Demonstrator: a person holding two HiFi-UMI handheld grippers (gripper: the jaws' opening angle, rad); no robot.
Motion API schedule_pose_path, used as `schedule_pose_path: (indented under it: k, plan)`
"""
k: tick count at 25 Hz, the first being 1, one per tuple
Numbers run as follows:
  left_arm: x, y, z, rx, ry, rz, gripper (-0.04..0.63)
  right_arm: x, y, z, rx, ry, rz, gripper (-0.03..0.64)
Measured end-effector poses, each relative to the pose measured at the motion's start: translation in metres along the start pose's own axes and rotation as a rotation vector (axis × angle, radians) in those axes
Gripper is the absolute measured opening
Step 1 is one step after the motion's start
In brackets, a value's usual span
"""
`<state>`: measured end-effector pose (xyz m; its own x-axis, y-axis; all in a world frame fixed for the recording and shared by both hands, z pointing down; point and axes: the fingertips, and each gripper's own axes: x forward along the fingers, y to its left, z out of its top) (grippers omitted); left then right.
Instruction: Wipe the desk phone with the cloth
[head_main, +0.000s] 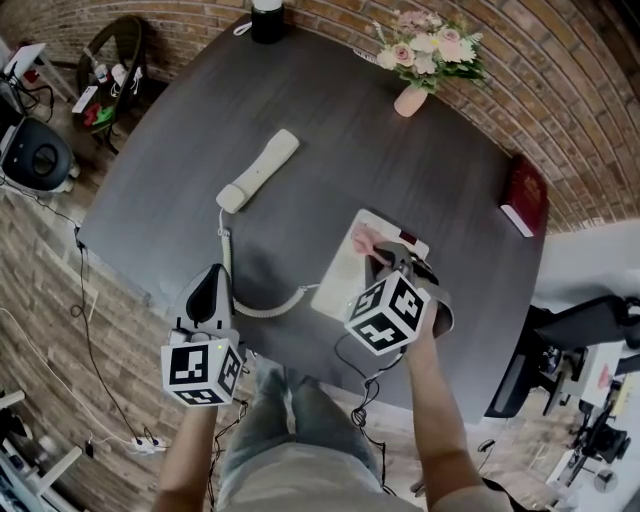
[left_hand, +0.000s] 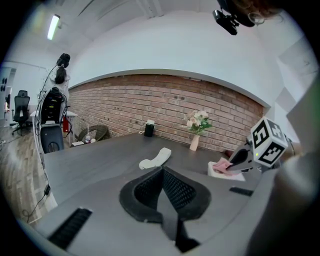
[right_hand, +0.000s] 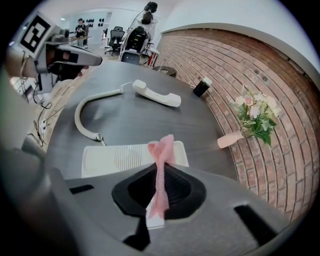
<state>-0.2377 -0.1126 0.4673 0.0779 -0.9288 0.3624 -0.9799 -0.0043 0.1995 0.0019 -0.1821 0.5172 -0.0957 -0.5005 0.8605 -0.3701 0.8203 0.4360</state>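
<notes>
The white phone base lies on the dark round table, near its front edge. Its white handset lies off the base to the far left, joined by a coiled cord. My right gripper is shut on a pink cloth, whose free end rests on the base's top edge. My left gripper hovers over the table's front edge, left of the base; its jaws are shut with nothing between them. In the left gripper view the handset lies ahead and the cloth sits at right.
A pink vase of flowers and a black cup stand at the table's far rim. A red book lies at the right edge. Cables run over the wooden floor at left; a brick wall curves behind the table.
</notes>
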Motion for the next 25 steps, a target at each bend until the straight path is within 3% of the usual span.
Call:
schedule_pose_path:
  k: [25]
  plan:
    - [-0.021,-0.003,-0.012,0.007,0.013,-0.025,0.003,-0.014,0.037,-0.004,-0.013,-0.002,0.034,0.02]
